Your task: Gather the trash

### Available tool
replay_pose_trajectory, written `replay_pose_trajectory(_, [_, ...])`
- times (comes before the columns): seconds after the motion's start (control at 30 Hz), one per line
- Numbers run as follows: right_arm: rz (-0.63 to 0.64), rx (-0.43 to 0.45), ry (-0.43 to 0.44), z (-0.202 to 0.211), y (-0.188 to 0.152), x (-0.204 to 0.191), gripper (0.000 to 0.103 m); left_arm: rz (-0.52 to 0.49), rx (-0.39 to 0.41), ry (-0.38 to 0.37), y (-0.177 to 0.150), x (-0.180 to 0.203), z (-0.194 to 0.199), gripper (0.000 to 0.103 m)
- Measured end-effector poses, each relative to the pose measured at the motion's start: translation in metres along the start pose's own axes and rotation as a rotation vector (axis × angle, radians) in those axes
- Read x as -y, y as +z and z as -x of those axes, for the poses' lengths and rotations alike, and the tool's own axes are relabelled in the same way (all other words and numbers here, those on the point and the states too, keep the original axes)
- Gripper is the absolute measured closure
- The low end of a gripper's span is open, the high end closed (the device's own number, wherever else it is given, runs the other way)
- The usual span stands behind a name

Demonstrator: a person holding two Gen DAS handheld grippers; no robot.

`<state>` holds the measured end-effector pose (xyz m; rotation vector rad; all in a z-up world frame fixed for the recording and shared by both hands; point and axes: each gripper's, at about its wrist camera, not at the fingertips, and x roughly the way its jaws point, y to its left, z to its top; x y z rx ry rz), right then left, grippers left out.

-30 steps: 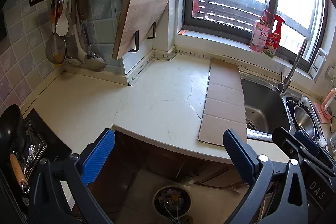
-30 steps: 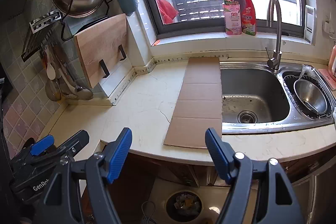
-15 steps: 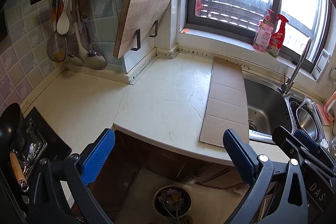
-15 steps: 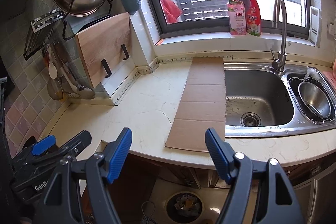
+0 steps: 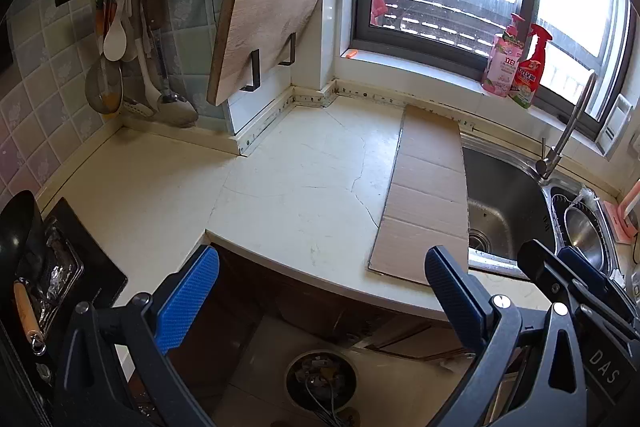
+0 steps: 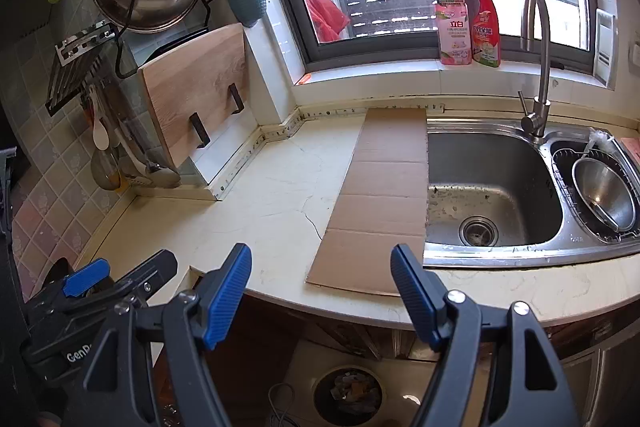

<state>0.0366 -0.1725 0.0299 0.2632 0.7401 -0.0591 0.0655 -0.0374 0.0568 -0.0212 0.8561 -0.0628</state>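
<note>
While I hold both tools short of the counter's front edge:
Left gripper [image 5: 322, 291]: jaws wide, empty.
Right gripper [image 6: 322, 287]: jaws wide, empty.
Cardboard strip [image 6: 380, 199]: flat beside the sink [image 6: 492, 183].
Bin [image 6: 347, 391]: below, holding scraps.
Progress: I can't settle; counter [image 5: 280, 187] shows no loose trash.

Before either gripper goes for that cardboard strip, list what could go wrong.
1. The cardboard lies flat on the counter, so open fingers may struggle to get under it.
2. Its right edge overhangs the sink; a nudge could tip it in.
3. The trash bin sits on the floor under the counter edge, and the long strip may catch there.
</note>
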Motion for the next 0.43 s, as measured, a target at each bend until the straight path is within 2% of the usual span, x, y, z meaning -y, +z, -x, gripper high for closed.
replay_pose_trajectory(0.43, [0.007, -0.015, 0.03, -0.005, 0.004, 0.024, 0.03, 0.012, -0.013, 0.014, -0.005, 0.018, -0.004, 0.001])
